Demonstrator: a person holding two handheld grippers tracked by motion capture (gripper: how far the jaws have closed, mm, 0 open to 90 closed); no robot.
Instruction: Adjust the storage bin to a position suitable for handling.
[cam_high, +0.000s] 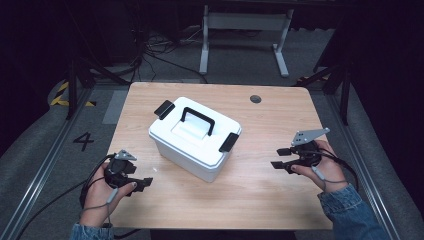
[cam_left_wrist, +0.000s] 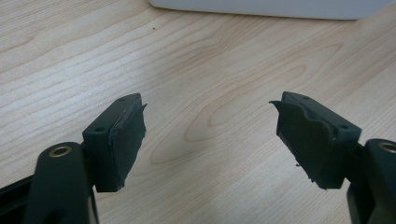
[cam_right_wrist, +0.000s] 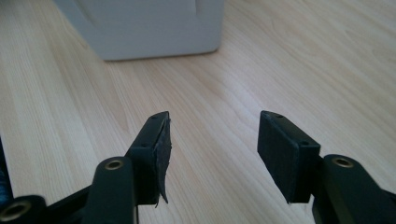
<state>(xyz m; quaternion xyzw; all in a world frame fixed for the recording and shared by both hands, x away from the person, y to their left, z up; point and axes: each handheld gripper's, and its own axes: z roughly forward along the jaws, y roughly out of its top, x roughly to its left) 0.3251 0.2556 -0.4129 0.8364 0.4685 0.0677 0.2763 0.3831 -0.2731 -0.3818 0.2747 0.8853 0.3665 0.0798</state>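
Sitting mid-worktop (cam_high: 260, 190), the white lidded box (cam_high: 195, 142) is cropped in both gripper views; left tongs (cam_high: 145, 183) at 8 o'clock and right tongs (cam_high: 281, 158) at 3 gape empty.

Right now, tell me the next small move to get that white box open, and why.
Probably bring the left tool forward to the black latch on the white plastic lidded box. Both tools sit open and empty beside the box, and its two latches look clamped down over the lid.

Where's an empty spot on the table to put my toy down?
Bare wood lies along the near edge between the left gripper and right gripper, in front of the white box. Also behind the box, beside the round hole. The middle is crowded.
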